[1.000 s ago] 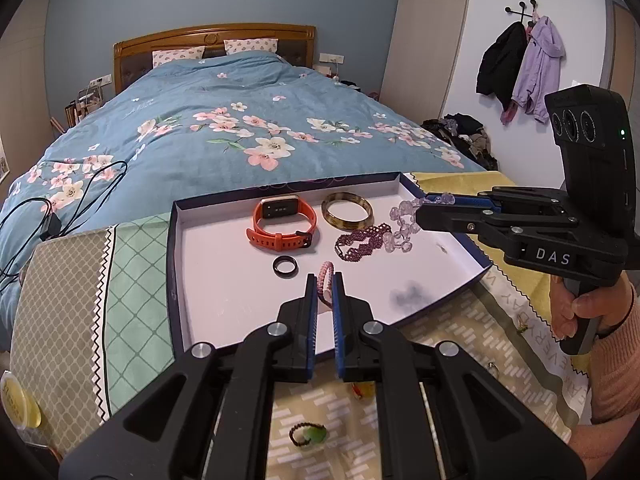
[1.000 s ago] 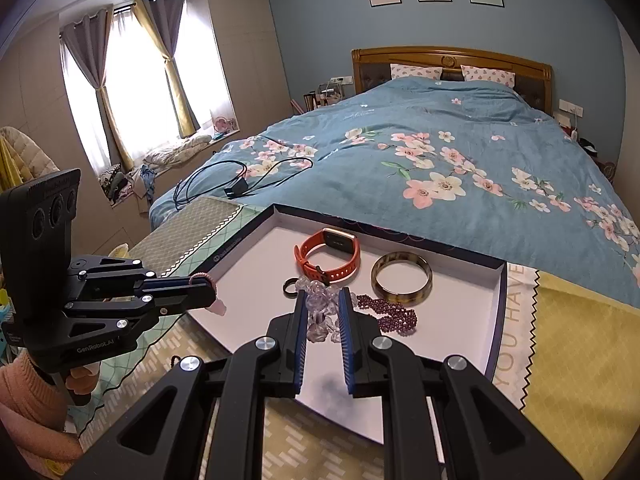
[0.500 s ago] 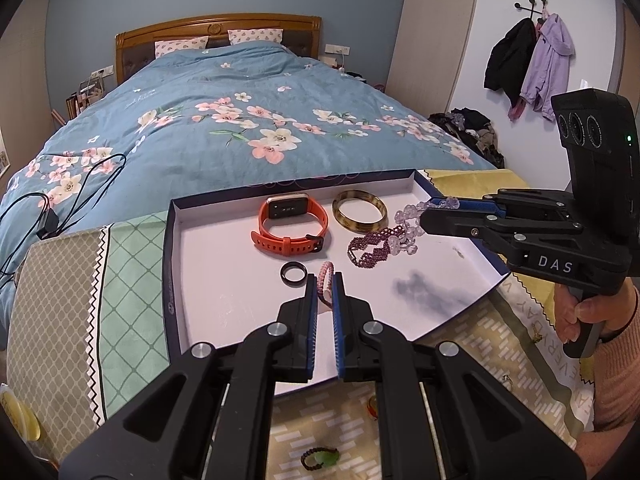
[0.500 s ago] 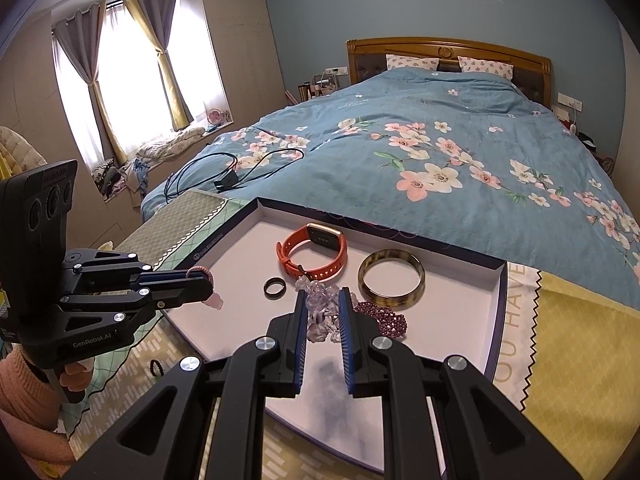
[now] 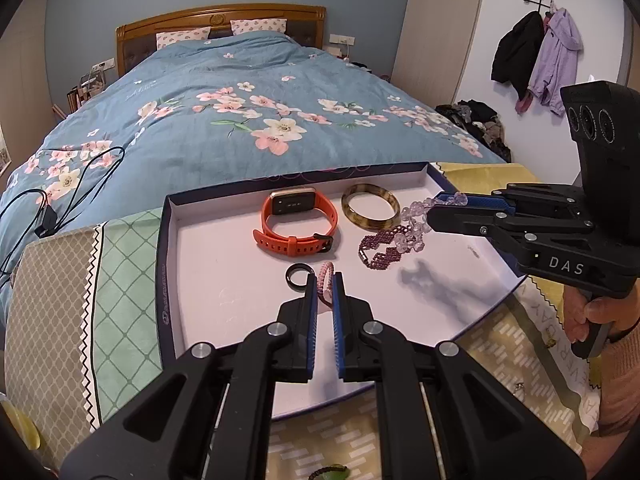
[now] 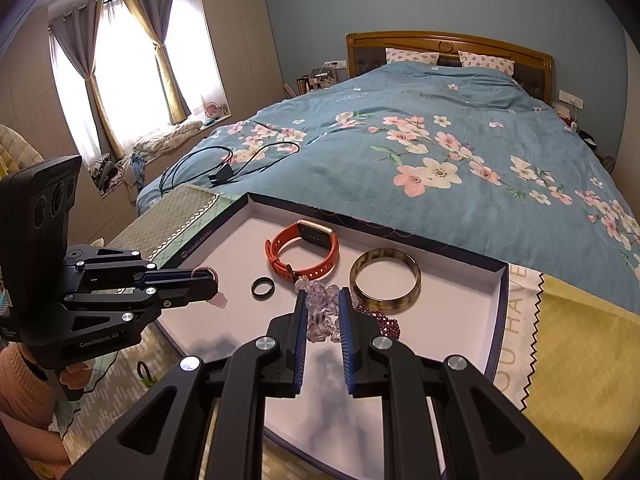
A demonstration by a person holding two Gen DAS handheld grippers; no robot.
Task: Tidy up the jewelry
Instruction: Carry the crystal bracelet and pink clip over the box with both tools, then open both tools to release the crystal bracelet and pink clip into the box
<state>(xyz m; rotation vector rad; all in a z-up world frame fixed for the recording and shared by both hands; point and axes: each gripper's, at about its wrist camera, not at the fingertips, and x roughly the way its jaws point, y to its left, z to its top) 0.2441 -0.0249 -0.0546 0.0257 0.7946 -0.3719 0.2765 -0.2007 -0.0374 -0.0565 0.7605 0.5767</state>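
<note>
A shallow white tray [image 5: 208,280] with a dark rim lies on the table. In it lie an orange smartwatch [image 5: 298,220], a brown bangle [image 5: 370,206], a purple bead bracelet [image 5: 378,250] and a black ring [image 5: 299,274]. My left gripper [image 5: 325,286] is shut on a pink braided bracelet [image 5: 326,280] above the tray's middle, beside the ring. My right gripper [image 6: 322,304] is shut on a clear crystal bead bracelet [image 6: 320,304], which hangs over the purple bracelet [image 6: 380,320]. The right gripper also shows in the left wrist view [image 5: 444,206].
The tray sits on a patterned cloth [image 5: 120,280] in front of a bed with a blue flowered cover [image 5: 240,120]. A small dark-and-green bracelet [image 6: 145,372] lies on the cloth before the tray. Black cables [image 6: 224,160] lie on the bed.
Both grippers have moved forward over the tray with their bracelets still held. The crystal bracelet now hangs lower, close to the purple bracelet.
</note>
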